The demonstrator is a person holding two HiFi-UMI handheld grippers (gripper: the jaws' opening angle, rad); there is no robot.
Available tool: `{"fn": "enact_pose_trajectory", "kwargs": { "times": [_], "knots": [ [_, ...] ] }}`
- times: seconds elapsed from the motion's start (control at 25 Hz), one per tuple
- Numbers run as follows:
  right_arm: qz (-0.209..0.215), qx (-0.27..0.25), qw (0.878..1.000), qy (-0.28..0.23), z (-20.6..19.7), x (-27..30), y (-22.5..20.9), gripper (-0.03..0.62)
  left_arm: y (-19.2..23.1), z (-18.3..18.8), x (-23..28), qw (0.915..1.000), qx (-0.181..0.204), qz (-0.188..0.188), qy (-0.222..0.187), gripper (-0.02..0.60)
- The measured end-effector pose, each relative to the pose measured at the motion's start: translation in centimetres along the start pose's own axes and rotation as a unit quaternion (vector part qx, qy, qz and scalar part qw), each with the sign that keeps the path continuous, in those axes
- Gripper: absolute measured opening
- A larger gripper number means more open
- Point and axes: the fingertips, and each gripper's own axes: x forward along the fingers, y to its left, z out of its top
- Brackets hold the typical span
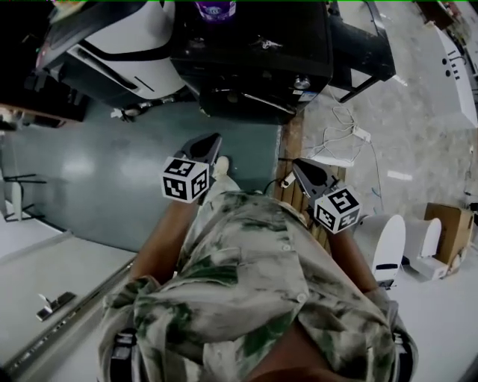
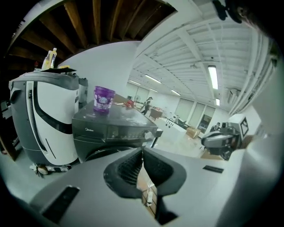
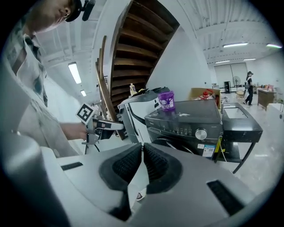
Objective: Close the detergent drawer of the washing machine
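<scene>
Upper left of the head view, a white-grey machine (image 1: 127, 45) is standing on the green floor (image 1: 82, 171). Just right of it, top centre, the dark washing machine (image 1: 254, 52) is sitting w/ a purple cup (image 1: 215, 9) on its lid. In the left gripper view the detergent drawer (image 2: 91, 131) is lying at the left end of the control panel, looking flush w/ the front.

Centre-left, the left gripper (image 1: 215, 140) is pointing toward the washer, well apart from it. Its jaws are pressing together at the tips w/ nothing btwn them. Centre-right, the right gripper (image 1: 299, 166) is hanging over the floor edge, also well short of the washer. Its jaws are likewise meeting at the tips, empty.

Lower centre, the person's patterned shirt (image 1: 254, 291) is filling the frame. At far right a cardboard box (image 1: 449, 227) is sitting on the pale floor.
</scene>
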Motion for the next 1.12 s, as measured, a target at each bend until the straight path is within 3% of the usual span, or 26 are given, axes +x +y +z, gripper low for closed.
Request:
{"fn": "enact_pose_trajectory", "kwargs": {
  "times": [0.2, 0.4, 1.12],
  "knots": [
    [0.015, -0.008, 1.0, -0.003, -0.8, -1.1, 1.1, 0.034, -4.1, -2.2, -1.9, 0.9994, 0.02, -0.025, 0.015, 0.029],
    [0.029, -0.016, 0.999, -0.004, -1.1, -1.7, 2.6, 0.031, -6.2, -2.9, -3.4, 0.9991, 0.017, -0.037, 0.015, 0.029],
    [0.055, -0.047, 0.997, -0.001, -2.1, -2.5, 6.3, 0.023, -8.1, -5.9, -6.9, 0.9992, 0.007, -0.038, 0.012, 0.029]
  ]
}}
